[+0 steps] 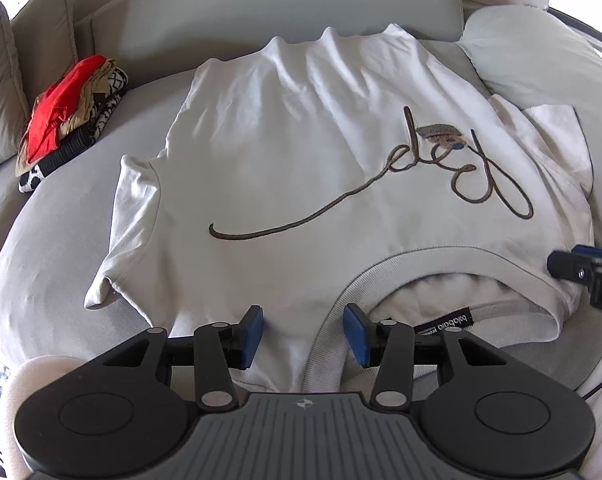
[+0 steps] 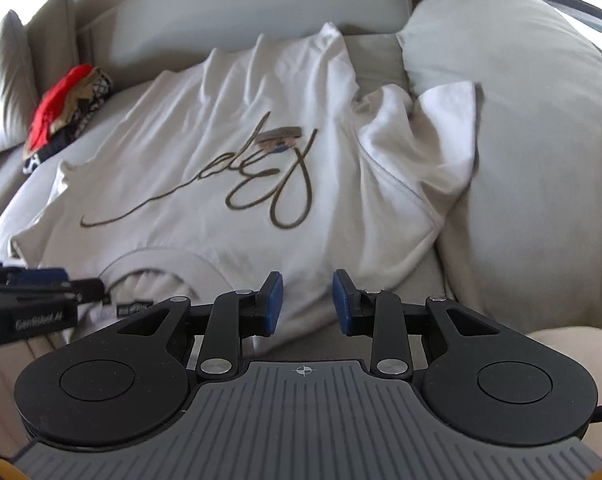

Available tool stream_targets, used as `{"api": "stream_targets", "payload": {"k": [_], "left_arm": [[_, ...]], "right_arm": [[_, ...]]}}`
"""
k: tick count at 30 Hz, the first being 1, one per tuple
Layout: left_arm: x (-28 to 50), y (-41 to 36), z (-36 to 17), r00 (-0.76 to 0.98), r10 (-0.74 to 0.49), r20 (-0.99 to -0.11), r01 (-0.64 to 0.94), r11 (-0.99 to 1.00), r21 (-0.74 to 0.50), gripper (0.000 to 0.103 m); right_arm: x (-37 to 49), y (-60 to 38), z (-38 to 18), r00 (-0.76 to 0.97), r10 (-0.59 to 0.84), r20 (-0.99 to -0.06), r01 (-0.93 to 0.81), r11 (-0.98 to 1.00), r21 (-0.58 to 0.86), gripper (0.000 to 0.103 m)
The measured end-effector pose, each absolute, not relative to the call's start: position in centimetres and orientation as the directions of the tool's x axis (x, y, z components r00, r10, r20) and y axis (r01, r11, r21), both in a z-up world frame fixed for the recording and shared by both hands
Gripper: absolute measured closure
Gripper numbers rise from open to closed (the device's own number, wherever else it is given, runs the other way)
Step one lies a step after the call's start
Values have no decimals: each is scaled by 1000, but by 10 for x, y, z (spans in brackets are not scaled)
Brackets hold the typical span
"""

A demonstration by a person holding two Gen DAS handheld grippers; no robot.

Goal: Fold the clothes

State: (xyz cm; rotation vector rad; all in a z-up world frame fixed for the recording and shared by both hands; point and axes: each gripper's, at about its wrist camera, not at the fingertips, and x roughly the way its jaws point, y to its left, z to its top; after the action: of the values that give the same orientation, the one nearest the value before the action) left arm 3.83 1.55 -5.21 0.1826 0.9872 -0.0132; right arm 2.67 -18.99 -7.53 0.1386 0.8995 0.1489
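Lying spread face-up on a grey sofa seat point(image 1: 61, 248), a white cotton T-shirt with brown script lettering point(image 1: 301, 140) has its collar nearest. Left tongs point(image 1: 303, 338) gape open over the collar, holding nothing; right tongs point(image 2: 307, 306) likewise, above the shoulder. Folded red and patterned clothes point(image 1: 67, 116) sit far left.

The black neck label point(image 1: 445, 323) inside the white T-shirt point(image 1: 301, 120) collar reads "balabala" — seen upside down. The left gripper point(image 2: 83, 285) body carries "GenRobot.AI". The shirt's brown cursive script point(image 2: 269, 176) — not legible.
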Motion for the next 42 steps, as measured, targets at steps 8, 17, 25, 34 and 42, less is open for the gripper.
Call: {"api": "stream_targets", "payload": {"k": [8,17,25,34,42], "left_arm": [[22,-6,-44,497,47,-867,220,959,178,58],[35,-29,-24,556,-12,-831,231,963,140,57],[66,-50,-25,576,-42,-817,235,965,116,54],[76,-49,-54,522,-57,-851,217,974,68,54],[76,-48,-55,517,-69,-853,227,972,59,54]], "right_arm": [[12,-208,-65,520,239,-820,-51,967,249,68],[25,-243,-55,674,237,-700,39,935,354,59],[62,-265,-52,783,65,-618,131,955,266,44],[97,-316,-55,812,-12,-583,243,916,320,52],[148,-337,-79,793,55,-607,278,853,441,64]]}}
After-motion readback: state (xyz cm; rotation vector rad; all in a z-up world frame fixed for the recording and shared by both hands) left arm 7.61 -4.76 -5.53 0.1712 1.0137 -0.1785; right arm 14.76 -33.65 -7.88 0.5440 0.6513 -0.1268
